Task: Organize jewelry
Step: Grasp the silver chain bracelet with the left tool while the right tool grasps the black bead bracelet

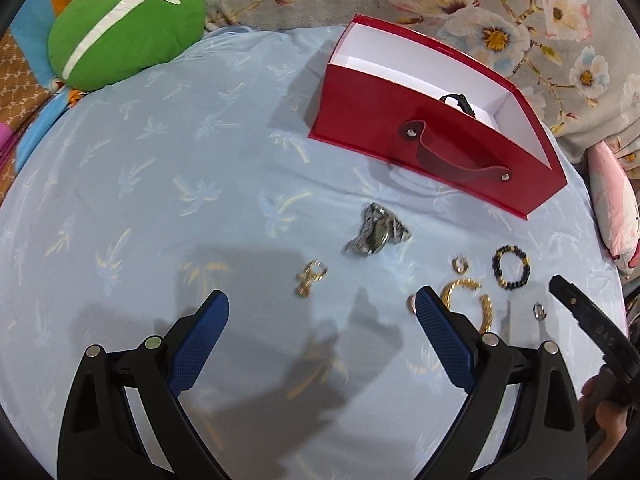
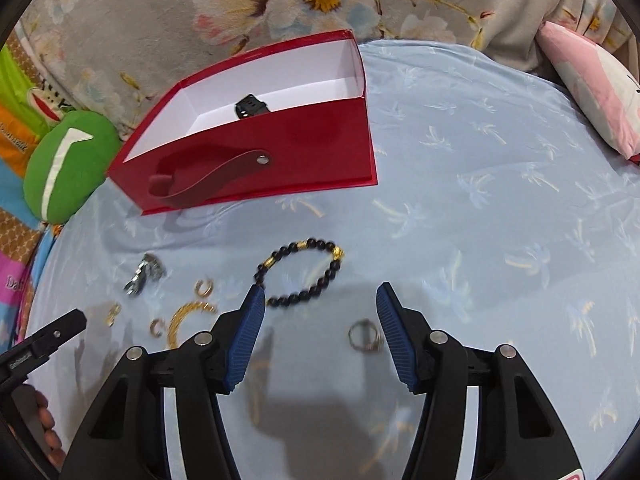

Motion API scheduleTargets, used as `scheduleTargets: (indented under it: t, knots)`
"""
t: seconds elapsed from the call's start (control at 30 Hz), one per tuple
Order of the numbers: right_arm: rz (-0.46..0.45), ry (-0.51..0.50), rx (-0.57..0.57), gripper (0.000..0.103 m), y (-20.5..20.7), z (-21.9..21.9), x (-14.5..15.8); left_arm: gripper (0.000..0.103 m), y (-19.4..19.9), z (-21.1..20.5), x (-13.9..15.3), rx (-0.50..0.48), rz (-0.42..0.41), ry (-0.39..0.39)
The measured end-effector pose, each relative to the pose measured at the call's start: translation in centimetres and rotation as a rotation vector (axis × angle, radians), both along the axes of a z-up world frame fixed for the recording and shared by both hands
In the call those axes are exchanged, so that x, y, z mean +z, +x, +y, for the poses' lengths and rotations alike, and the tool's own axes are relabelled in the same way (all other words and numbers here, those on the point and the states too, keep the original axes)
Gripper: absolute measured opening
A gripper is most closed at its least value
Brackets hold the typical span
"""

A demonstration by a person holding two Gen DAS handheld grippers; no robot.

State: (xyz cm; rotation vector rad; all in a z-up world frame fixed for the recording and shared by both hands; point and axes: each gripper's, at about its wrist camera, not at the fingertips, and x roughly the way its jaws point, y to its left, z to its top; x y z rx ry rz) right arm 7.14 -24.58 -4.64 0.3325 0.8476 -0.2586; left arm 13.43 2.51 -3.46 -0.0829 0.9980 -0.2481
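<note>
A red box point(image 1: 400, 136) point(image 2: 280, 156) with a white inside stands open on the blue cloth, a black watch point(image 1: 460, 102) point(image 2: 250, 108) lying in it. Loose jewelry is spread before it: a silver watch point(image 1: 374, 234) point(image 2: 144, 272), a black bead bracelet point(image 1: 512, 268) point(image 2: 304, 276), a gold chain point(image 1: 468, 296) point(image 2: 184, 316), gold earrings point(image 1: 310, 278) and a silver ring point(image 2: 364, 338). My left gripper point(image 1: 320, 308) is open above bare cloth. My right gripper point(image 2: 320, 300) is open just above the bead bracelet, with the ring beside its right finger.
A green cushion point(image 1: 124, 28) point(image 2: 64, 168) lies at the cloth's far left. A pink pillow point(image 2: 596, 88) point(image 1: 612, 208) sits at the right edge. A floral blanket point(image 1: 520, 8) runs behind the box. The other tool's black finger point(image 1: 576, 312) point(image 2: 52, 336) pokes into each view.
</note>
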Motion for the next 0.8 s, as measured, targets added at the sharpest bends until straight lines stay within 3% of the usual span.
scheduleTargets:
  t: [0.23,0.43,0.53,0.6,0.73,0.8]
  knots:
    - [0.048,0.017,-0.027,0.031,3.4,-1.4,-2.0,0.090,3.8,-2.5,-1.7,-0.014,0.024,-0.014]
    - [0.077,0.010,-0.032,0.020,4.5,-1.6,-3.2,0.069,5.6,-5.0,-3.6,-0.061,0.061,0.029]
    - [0.081,-0.031,-0.025,0.016,4.7,-1.1,-3.3,0.064,5.6,-5.6,-3.8,-0.066,0.034,0.065]
    - [0.078,-0.043,-0.023,0.011,4.7,-1.0,-3.4,0.057,5.4,-5.9,-3.8,-0.073,0.019,0.087]
    - [0.074,-0.045,-0.021,0.007,4.7,-1.0,-3.4,0.025,5.0,-6.3,-3.6,-0.107,0.024,0.070]
    - [0.073,-0.035,-0.017,0.007,4.6,-1.0,-3.3,0.019,4.8,-6.2,-3.5,-0.109,0.023,0.074]
